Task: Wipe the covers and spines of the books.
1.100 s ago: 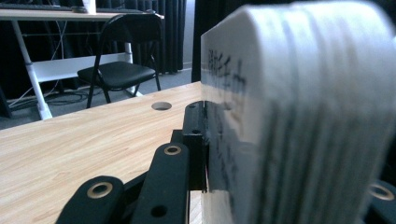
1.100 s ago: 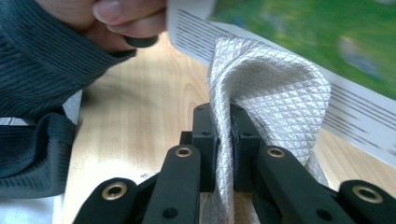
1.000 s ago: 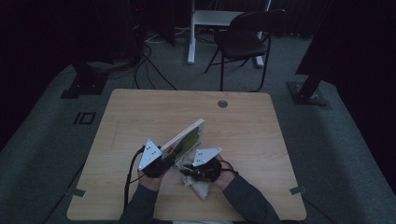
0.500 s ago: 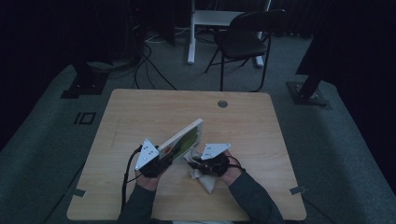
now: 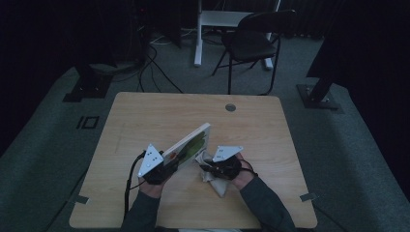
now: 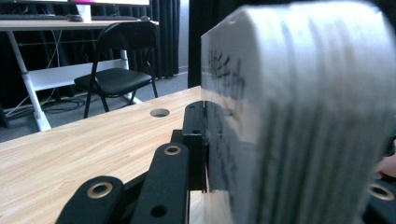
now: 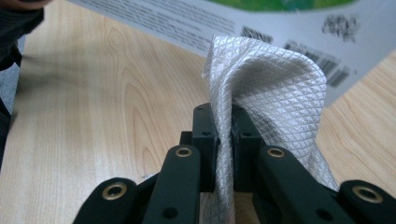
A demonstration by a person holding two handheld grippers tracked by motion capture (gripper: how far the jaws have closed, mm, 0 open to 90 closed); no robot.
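Observation:
A thick book [image 5: 187,144] with a green and white cover is held tilted above the wooden table [image 5: 145,116], its far end raised. My left gripper [image 5: 164,164] is shut on the book's near end. In the left gripper view the page block [image 6: 303,116] is pressed against one black finger [image 6: 194,126]. My right gripper [image 5: 212,166] is shut on a white quilted cloth [image 7: 266,88], just right of the book. The pinched cloth's top fold lies against the printed cover [image 7: 289,32], beside its barcodes. The cloth's tail [image 5: 216,183] hangs to the table.
A round cable hole [image 5: 230,107] sits near the table's far edge. Beyond the table stand a black folding chair [image 5: 254,41] and a white desk frame [image 5: 212,19]. Cables and stand bases [image 5: 84,89] lie on the floor.
My right gripper has slid a little to the right and away with the cloth, along the book's cover. The left gripper and the book have stayed put.

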